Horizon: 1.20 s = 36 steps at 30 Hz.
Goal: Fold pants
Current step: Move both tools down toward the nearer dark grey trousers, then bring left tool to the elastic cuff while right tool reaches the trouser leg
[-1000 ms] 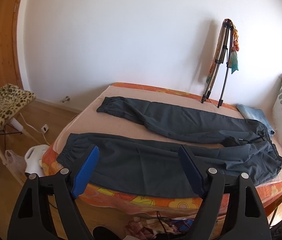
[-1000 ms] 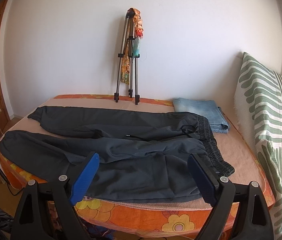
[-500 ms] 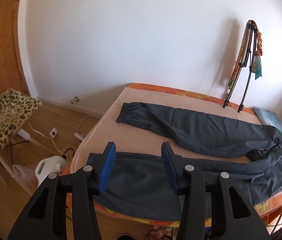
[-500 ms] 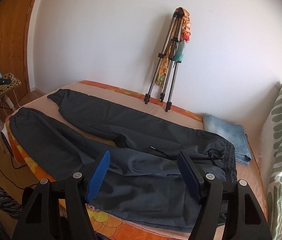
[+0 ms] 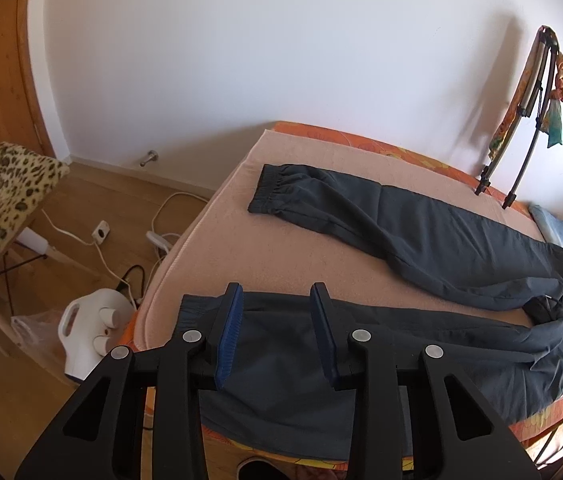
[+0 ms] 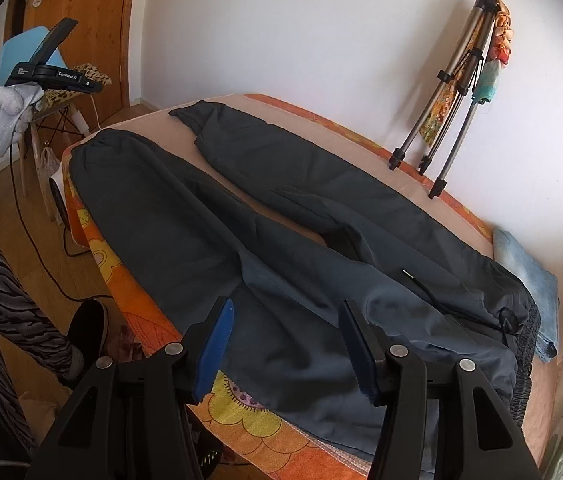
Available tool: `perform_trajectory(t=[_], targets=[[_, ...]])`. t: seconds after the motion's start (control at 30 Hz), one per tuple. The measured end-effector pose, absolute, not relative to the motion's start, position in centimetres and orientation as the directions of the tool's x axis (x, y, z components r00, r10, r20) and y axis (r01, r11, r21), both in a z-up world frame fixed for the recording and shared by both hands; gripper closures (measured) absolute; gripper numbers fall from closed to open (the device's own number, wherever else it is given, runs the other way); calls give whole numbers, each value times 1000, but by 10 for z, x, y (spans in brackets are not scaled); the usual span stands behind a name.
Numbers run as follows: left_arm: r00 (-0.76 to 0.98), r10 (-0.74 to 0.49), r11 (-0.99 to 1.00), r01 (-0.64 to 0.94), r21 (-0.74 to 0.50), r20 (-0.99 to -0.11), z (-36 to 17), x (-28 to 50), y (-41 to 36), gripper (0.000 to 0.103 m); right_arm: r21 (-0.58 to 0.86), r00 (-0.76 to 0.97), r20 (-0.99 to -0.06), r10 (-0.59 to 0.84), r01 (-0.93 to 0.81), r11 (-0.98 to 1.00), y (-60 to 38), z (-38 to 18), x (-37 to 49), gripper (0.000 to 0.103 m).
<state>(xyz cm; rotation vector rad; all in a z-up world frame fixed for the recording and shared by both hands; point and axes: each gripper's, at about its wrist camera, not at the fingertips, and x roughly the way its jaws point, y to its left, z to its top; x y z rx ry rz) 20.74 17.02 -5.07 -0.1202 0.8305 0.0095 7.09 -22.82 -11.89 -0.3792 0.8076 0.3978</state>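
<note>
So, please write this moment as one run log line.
pants: flat on bed, unfolded | left gripper: open | right gripper: open

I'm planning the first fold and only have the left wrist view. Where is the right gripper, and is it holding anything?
Observer: The right gripper is open and holds nothing. It hovers over the seat of the pants, near the front edge of the bed.
Operator: How does the waistband lie? It is squeezed into the edge of my view.
Observer: The waistband is bunched at the right end, and the drawstring lies loose on top of the fabric.
</note>
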Motion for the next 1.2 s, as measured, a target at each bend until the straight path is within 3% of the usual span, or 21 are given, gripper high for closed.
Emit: perform_trajectory(t=[0.3, 0.53, 0.57, 0.6, 0.63, 0.7, 0.77, 0.87, 0.93, 0.97, 1.0, 1.03, 1.1, 1.2], targets=[[630, -76, 989, -51, -139, -773, -75, 278, 146, 70, -167, 662, -738, 130, -366, 915, -246, -124, 123, 50], [574, -109, 969, -121, -216, -812, -107, 338, 143, 69, -67, 669, -730, 137, -270, 960, -264, -135, 174, 49], [556, -127, 962, -134, -240, -822, -113, 347, 145, 61, -68, 663, -735, 140, -279, 958, -264, -137, 177, 49], [543, -134, 952, -161, -260, -829, -118, 354, 148, 47, -72, 657, -740, 141, -286, 955, -264, -140, 180, 48], [539, -131, 943, -193, -273, -832, -122, 359, 150, 44, -77, 655, -743, 138, -288, 954, -263, -142, 183, 47], [526, -152, 924, -226, -310, -837, -130, 372, 153, 44, -80, 647, -750, 136, -292, 953, -262, -147, 192, 43], [513, -146, 912, -262, -317, -846, -139, 384, 155, 43, -81, 645, -753, 134, -293, 953, -261, -150, 198, 31], [506, -130, 901, -299, -315, -852, -150, 395, 154, 44, -101, 641, -758, 118, -294, 950, -259, -155, 207, 26], [497, -111, 897, -323, -302, -861, -157, 399, 153, 50, -98, 632, -766, 116, -292, 951, -259, -159, 212, 26], [516, -76, 899, -335, -283, -853, -157, 400, 152, 62, -94, 626, -771, 114, -290, 952, -259, -161, 215, 26], [516, -66, 898, -342, -276, -854, -158, 401, 152, 85, -93, 622, -775, 112, -288, 953, -259, -163, 218, 26], [517, -67, 893, -350, -282, -854, -160, 402, 154, 93, -95, 617, -779, 109, -288, 953, -258, -165, 219, 26], [535, -62, 884, -362, -295, -842, -160, 403, 158, 99, -104, 609, -787, 98, -288, 952, -255, -169, 223, 27], [574, -9, 886, -375, -273, -819, -151, 399, 162, 101, -117, 595, -799, 84, -292, 949, -253, -177, 229, 28]])
